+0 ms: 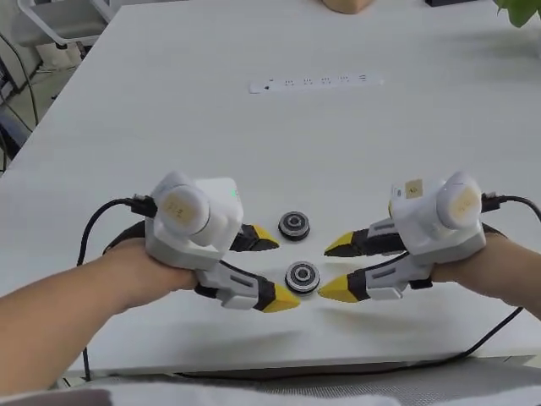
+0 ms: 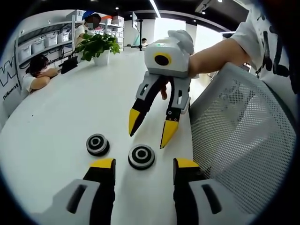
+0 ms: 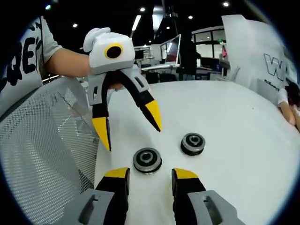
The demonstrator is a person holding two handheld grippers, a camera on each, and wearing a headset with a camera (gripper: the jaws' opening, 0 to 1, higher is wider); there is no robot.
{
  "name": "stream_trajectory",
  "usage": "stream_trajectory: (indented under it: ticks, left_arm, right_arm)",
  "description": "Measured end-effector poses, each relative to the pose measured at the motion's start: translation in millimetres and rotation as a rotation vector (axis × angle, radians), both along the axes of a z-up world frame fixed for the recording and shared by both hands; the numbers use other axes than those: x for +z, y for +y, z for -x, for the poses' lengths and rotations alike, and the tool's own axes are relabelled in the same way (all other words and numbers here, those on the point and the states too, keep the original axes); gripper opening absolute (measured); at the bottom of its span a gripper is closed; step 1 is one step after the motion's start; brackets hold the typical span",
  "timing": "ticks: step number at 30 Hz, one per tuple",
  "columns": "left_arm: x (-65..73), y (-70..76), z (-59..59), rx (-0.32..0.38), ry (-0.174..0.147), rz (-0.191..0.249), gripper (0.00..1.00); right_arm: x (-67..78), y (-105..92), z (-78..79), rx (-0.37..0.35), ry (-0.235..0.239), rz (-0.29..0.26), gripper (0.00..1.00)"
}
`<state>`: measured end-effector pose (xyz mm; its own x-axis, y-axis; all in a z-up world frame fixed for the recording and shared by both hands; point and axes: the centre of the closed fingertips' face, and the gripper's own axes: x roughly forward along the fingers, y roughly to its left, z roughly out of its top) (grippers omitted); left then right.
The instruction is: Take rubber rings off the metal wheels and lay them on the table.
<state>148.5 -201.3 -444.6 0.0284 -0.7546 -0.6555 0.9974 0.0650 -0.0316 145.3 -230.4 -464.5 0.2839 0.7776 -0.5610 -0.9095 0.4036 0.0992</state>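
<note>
I have the white table (image 1: pixel 169 101) under both tools. My left gripper (image 1: pixel 281 271) and right gripper (image 1: pixel 327 271) face each other tip to tip, each with its jaws spread and holding nothing. A power strip (image 1: pixel 314 82) lies far back. The near wheel (image 1: pixel 302 277) lies flat between their tips, its black rubber ring (image 3: pixel 136 161) on; the far wheel (image 1: pixel 293 225) sits just beyond it
</note>
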Motion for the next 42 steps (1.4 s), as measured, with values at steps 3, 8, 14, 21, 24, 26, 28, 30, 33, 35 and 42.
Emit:
stream_trajectory:
  ticks: [3,8,14,21,24,26,28,30,33,35,42]
  left_arm:
    - [-0.4,-1.1,0.2,0.001,0.005,0.004,0.42]
    - [-4.5,-2.2,0.6,0.011,0.026,0.0,0.38]
    - [-5.3,-5.8,0.3,0.018,0.041,0.008,0.32]
    - [-7.9,-12.6,1.7,0.019,0.066,0.017,0.26]
    - [-11.5,-15.3,1.5,0.021,0.072,0.007,0.22]
    - [-12.7,-17.0,1.6,0.021,0.071,0.006,0.2]
    - [-13.3,-18.1,1.8,0.021,0.073,0.005,0.19]
    - [-14.9,-19.0,1.7,0.02,0.072,0.002,0.18]
    - [-15.1,-18.5,-1.7,0.032,0.052,-0.003,0.13]
    - [-14.9,-18.7,-3.8,0.043,0.048,-0.001,0.1]
    - [-15.9,-18.5,-3.5,0.01,-0.014,-0.001,0.08]
  right_arm:
    - [-1.3,1.0,0.3,0.007,0.0,0.002,0.33]
    - [-3.5,1.8,1.3,0.013,0.004,0.008,0.32]
    - [-4.2,2.4,3.2,0.015,0.006,0.01,0.32]
    - [-4.8,2.2,4.7,0.011,0.018,0.008,0.32]
    - [-5.7,2.3,5.3,0.014,0.017,0.012,0.31]
    - [-5.5,2.8,4.6,0.011,0.017,0.008,0.32]
    - [-4.7,3.6,4.4,0.009,0.019,0.002,0.32]
    - [-4.9,3.5,4.3,0.011,0.016,0.005,0.31]
    - [-6.0,3.2,4.8,0.013,0.018,0.009,0.31]
    - [-6.4,3.6,5.2,0.014,0.02,0.009,0.31]
    - [-6.0,7.4,4.7,0.021,0.017,0.008,0.31]
